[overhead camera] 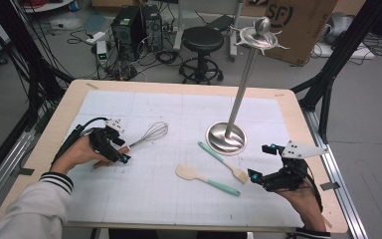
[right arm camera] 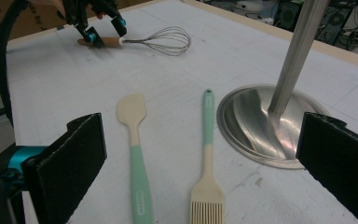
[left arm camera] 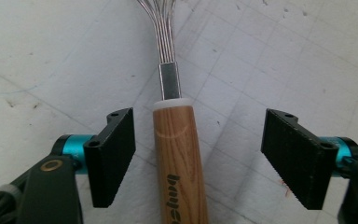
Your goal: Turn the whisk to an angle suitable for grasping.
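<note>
A whisk [overhead camera: 149, 135] with a wooden handle [left arm camera: 179, 154] and wire head lies on the white mat at the left. My left gripper [overhead camera: 121, 147] is down at the handle, one jaw on each side. In the left gripper view, a gap shows between each pad [left arm camera: 116, 154] and the wood, so the left gripper [left arm camera: 205, 154] is open. From the right gripper view the whisk [right arm camera: 163, 41] and left gripper [right arm camera: 105, 28] appear far off. My right gripper [overhead camera: 259, 162] rests near the front right, open [right arm camera: 205, 163] with nothing between its jaws.
A cream and mint spatula [overhead camera: 206, 179] and a pastry brush [overhead camera: 223, 162] lie mid-mat, left of the right gripper. A metal stand's round base [overhead camera: 226, 138] sits behind them, its pole rising to a hooked top [overhead camera: 258, 36]. A stool [overhead camera: 201, 40] stands beyond the table.
</note>
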Demonstrator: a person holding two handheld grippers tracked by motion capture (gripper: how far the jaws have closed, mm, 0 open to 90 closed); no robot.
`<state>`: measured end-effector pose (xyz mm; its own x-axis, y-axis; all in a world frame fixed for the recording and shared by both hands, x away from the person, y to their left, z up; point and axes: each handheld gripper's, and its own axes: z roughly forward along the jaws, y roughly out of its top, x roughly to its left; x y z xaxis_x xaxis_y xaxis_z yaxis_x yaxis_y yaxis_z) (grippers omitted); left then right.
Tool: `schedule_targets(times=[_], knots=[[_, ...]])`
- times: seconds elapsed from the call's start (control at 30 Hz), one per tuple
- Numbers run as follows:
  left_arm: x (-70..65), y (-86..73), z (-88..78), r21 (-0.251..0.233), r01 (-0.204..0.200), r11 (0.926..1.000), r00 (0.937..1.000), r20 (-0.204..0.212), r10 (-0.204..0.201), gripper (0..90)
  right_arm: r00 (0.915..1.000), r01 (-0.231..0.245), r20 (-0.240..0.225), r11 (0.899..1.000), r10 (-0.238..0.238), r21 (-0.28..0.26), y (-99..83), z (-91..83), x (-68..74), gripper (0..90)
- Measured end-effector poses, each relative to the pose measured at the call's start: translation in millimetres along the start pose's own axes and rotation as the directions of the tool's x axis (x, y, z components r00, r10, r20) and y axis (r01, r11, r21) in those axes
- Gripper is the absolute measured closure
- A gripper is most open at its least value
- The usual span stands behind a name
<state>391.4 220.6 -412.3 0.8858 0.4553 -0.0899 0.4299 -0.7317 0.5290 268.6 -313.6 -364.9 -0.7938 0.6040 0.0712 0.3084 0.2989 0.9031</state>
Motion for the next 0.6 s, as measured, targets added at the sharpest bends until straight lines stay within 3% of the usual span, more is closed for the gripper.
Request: schedule_targets(times=[0.17,0.27,0.33,0.53,0.6], knots=[[-3.9,1.2,2.5,0.008,-0.021,0.9997,0.9997,0.011,0.021,32.0,1.0,0.002,0.001,1.0,-0.002,0.0,0.1,0.4,-0.5,0.0],[-5.1,1.7,3.7,0.018,-0.031,0.9994,0.9995,-0.001,0.031,35.4,1.0,-0.001,0.0,1.0,0.001,0.001,0.4,0.6,-0.1,0.0],[-5.9,1.4,4.7,0.024,-0.035,0.9991,0.9994,-0.001,0.035,42.5,1.0,0.0,0.0,1.0,0.0,0.001,0.6,0.6,0.4,0.0],[-7.8,2.2,8.5,0.049,-0.049,0.9976,0.9987,-0.012,0.05,45.2,1.0,-0.002,0.004,1.0,0.002,0.002,-0.4,-1.0,0.2,0.0],[-8.3,2.4,8.7,0.054,-0.056,0.997,0.9981,-0.021,0.057,51.6,1.0,0.0,0.006,1.0,0.0,0.001,-0.6,-1.8,0.0,0.0]])
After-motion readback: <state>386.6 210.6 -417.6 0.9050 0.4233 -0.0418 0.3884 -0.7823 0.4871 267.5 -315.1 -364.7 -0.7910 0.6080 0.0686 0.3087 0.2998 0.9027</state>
